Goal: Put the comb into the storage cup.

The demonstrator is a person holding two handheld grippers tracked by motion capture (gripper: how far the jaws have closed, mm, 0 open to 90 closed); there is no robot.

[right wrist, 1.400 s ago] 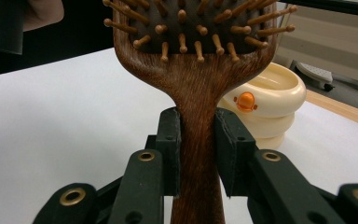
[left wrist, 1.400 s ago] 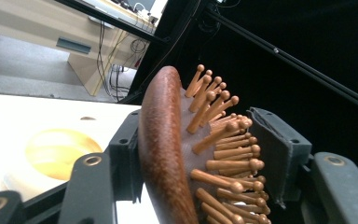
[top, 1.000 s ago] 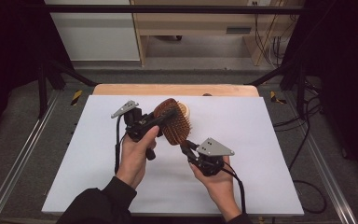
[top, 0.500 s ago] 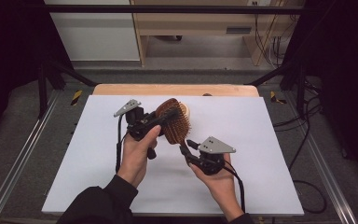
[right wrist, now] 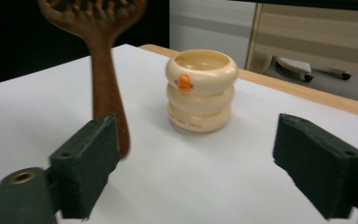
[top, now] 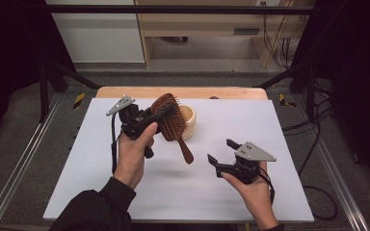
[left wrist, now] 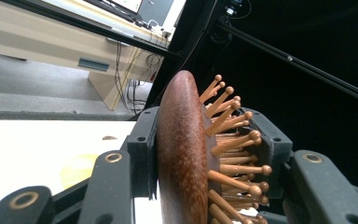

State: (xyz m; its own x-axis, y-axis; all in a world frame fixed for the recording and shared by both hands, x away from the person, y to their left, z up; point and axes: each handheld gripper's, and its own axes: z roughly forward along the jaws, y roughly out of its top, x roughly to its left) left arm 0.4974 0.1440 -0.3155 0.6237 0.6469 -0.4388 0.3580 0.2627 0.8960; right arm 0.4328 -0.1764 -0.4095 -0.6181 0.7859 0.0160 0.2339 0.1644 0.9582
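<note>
A dark wooden hairbrush [top: 174,126] with pale wooden pins hangs above the white table, handle [top: 186,153] slanting down toward me. My left gripper [top: 160,115] is shut on the brush head; in the left gripper view the head [left wrist: 181,154] sits between both jaws, pins [left wrist: 233,140] facing right. My right gripper [top: 220,150] stands to the right of the handle, apart from it. Its jaws have just been opening and nothing is between them [right wrist: 200,168]. The right gripper view has the handle [right wrist: 108,79] at the left, beyond the jaws.
A cream ribbed cup [top: 189,120] with an orange dot [right wrist: 184,82] stands on the white tabletop [top: 270,125] just behind the brush. A wooden strip [top: 212,92] runs along the table's far edge. Metal rails [top: 24,159] flank both sides.
The right gripper has opened wide and slid to the right, away from the end of the brush handle. The left gripper still holds the brush head in the same place.
</note>
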